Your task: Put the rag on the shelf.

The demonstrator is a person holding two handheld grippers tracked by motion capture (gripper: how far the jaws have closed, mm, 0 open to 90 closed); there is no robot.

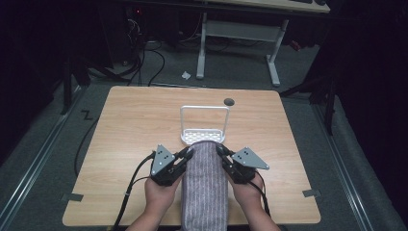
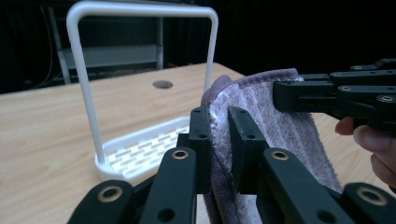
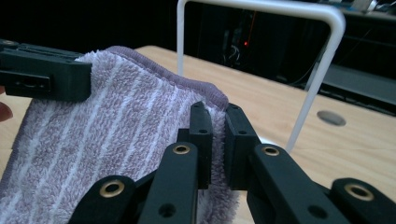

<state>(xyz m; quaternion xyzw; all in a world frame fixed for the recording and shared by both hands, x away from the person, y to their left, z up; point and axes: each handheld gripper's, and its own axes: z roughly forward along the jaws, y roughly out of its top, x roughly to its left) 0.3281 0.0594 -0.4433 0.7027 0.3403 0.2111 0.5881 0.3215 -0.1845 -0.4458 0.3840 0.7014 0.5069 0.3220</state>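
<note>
1. High view: we see the towel [image 1: 206, 185], purple with pale stripes, folded into a long strip that runs from the near edge of the tabletop [image 1: 130, 120] toward the middle. Its far end is lifted and reaches the near rim of the white rack [image 1: 204, 122], which stands mid-table, just short of the grommet hole [image 1: 229, 101] near the far edge
2. Same view: left gripper [image 1: 188, 153] is on the far left corner of the towel, right gripper [image 1: 220, 150] on the far right corner, a hand behind each
3. Left gripper view: we see its jaws pressed together on the towel [image 2: 261, 112] edge, with the cloth squeezed between the fingers [image 2: 200, 140]. The rack [image 2: 140, 93] stands just beyond, its tall loop handle upright. The right gripper [image 2: 280, 95] holds the opposite corner
4. Right gripper view: we see its jaws pinching the towel [image 3: 107, 140] corner just below the hemmed edge. The left gripper [image 3: 84, 81] clamps the other corner. The rack [image 3: 261, 11] loop rises right behind the raised edge
</note>
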